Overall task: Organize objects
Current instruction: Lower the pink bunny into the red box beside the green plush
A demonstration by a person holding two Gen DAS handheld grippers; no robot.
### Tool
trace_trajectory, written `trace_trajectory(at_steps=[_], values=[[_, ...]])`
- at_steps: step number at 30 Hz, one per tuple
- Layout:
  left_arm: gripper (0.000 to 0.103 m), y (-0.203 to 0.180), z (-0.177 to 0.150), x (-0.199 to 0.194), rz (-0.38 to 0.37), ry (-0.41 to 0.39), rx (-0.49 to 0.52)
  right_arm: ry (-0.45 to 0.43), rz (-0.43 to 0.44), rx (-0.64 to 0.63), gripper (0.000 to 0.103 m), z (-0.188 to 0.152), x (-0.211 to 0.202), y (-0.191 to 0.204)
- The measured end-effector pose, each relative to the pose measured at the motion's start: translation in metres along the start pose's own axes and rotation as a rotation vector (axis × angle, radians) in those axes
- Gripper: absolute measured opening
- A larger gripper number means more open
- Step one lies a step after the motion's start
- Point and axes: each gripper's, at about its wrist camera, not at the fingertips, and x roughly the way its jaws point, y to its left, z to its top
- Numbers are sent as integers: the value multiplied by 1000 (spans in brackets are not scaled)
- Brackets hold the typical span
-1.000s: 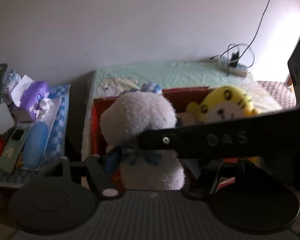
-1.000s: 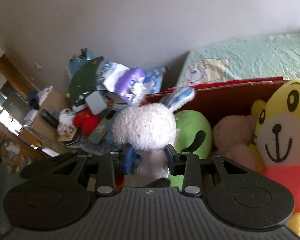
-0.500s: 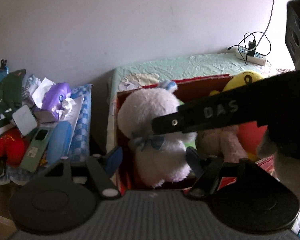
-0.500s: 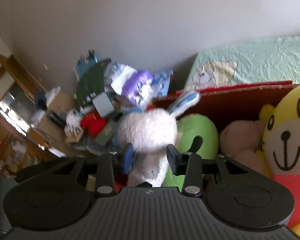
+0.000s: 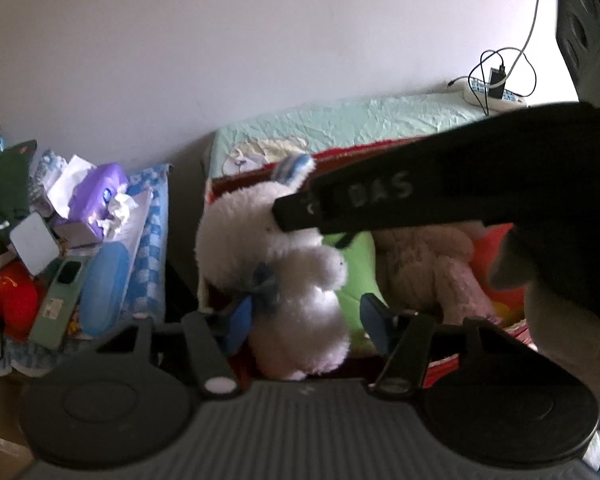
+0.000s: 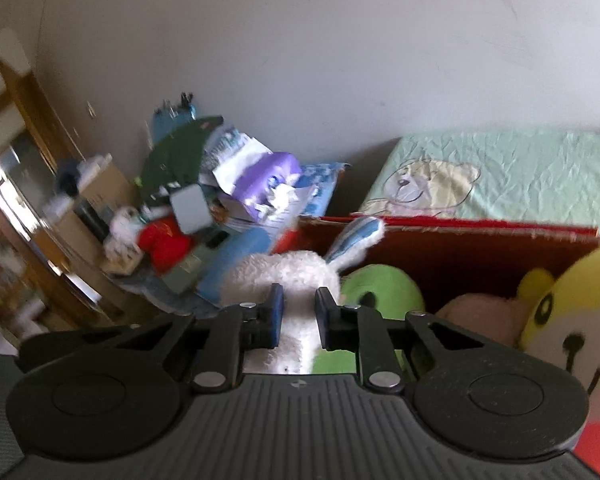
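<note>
Bunny point(image 6: 288, 276), a white plush with a blue-striped ear, is pinched by the right tool point(image 6: 298, 316), whose 2 blue pads press into the fur at the back of its head and neck. In the left wrist view the left tool point(image 5: 306, 320) hangs with its fingers spread wide on either side of the bunny's lower body, gripping nothing.

To do this step well, I would keep the right pinch firm, since soft fur compresses and can slip out. The toy looks to sit at the left end of the red box point(image 6: 460, 248); lowering it fully past the wall before releasing should stop it tipping out. The left tool could steady the body if it sags.

Inside the box, beside the bunny, lies a green plush point(image 6: 384, 288), then a pink plush point(image 5: 424, 264), then a yellow tiger plush point(image 6: 572, 320) at the right end. Behind the box is a bed point(image 6: 540, 176) with a pale green sheet. Left of the box sits a cluttered pile point(image 6: 228, 200) of packets and papers.
</note>
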Motion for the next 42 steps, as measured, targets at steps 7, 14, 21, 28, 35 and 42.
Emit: trace_trajectory(at_steps=[7,14,21,28,35,42], values=[[63,-7,4,21,-2,31,20,64,7,-1,20,-2,1,-9],[66,-7,0,32,-26,56,1,97,46,84,24,-7,8,-17],[74,-2,2,32,-33,80,-32,68,81,146,26,-8,-5,-20],[76,-7,5,29,-2,92,-26,38,44,183,27,-14,-20,-27],[76,-8,7,26,24,105,-26,13,5,177,27,-19,-30,-26],[77,-8,5,22,38,112,-32,-5,-36,187,28,-30,-39,-25]])
